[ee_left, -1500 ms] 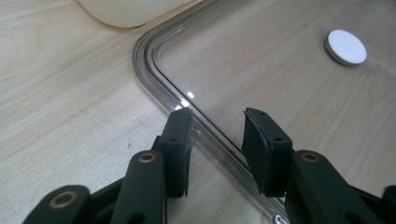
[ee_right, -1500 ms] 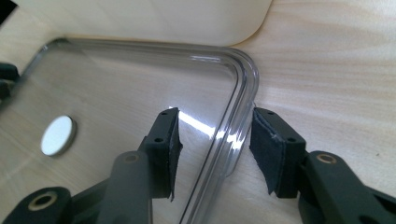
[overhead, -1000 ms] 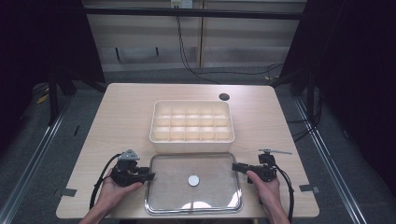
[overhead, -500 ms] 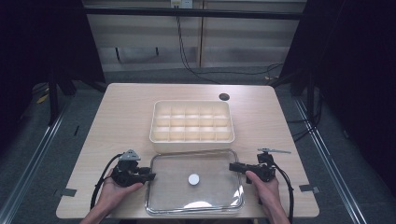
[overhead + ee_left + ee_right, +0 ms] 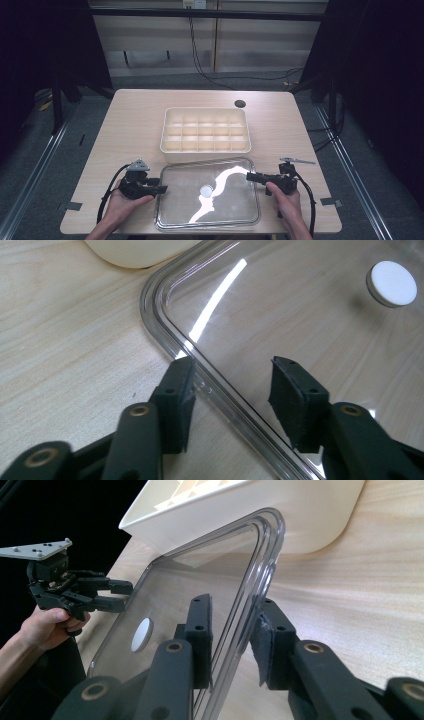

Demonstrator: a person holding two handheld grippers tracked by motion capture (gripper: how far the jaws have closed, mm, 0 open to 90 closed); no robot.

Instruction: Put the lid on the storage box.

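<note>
High view shows the clear lid (image 5: 227, 200) lying flat on the near part of the table (image 5: 130, 125), its far edge just beside the cream compartment box (image 5: 205, 129). Glare streaks across the lid's middle and hides part of its surface, and its near rim sits at the bottom of the picture. A white round knob (image 5: 205, 190) sits near the lid's centre.

Left gripper (image 5: 232, 385) stands at the lid's left rim; in the left gripper view its jaws have just been opening and now stand spread, one on either side of the rim, with visible gaps.

Right gripper (image 5: 232, 630) is at the lid's right rim. Its jaws have just been closing, and in the right gripper view they straddle the rim closely; whether the pads press on it I cannot tell. The box is cut off at the top there.
</note>
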